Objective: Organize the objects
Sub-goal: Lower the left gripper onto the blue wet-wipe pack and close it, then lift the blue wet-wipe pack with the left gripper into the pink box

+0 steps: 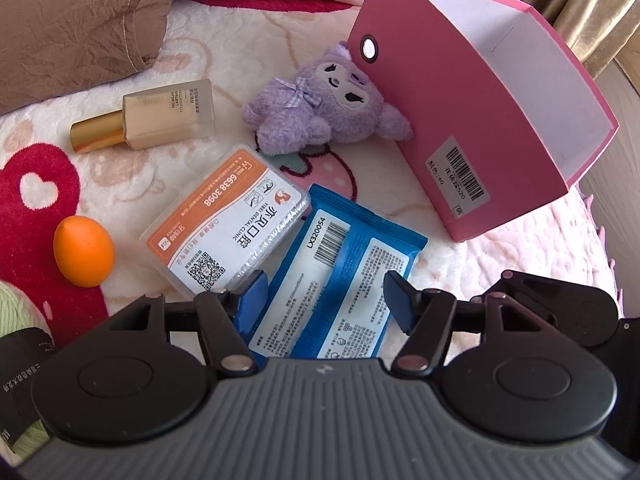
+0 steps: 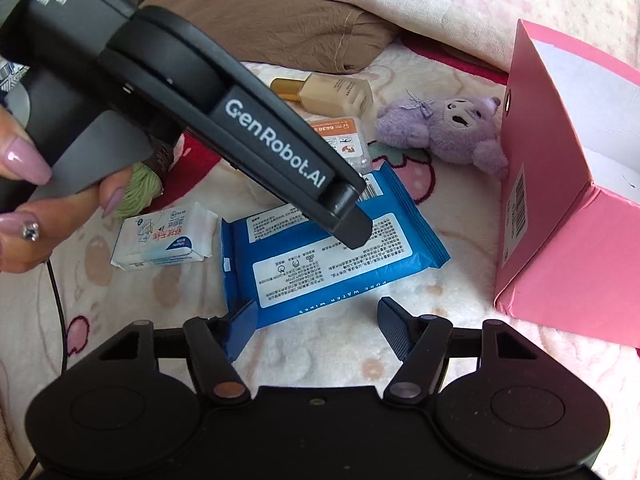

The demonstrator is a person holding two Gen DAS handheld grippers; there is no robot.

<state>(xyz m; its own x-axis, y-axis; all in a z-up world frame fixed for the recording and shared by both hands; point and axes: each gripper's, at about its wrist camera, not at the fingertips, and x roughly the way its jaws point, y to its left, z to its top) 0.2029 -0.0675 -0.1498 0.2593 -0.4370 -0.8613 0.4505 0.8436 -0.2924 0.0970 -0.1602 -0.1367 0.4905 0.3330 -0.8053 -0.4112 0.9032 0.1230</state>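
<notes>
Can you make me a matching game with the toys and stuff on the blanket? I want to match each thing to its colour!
Things:
1. plush toy
2. wipes pack
3. egg-shaped sponge
4. open box

Colours:
A. orange
B. pink
C. purple
D. blue

Right pairs: 1-C, 2-D, 3-A, 4-B

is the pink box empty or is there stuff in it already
Empty as far as visible: the pink box shows only bare white inner walls, though its bottom is partly hidden.
</notes>
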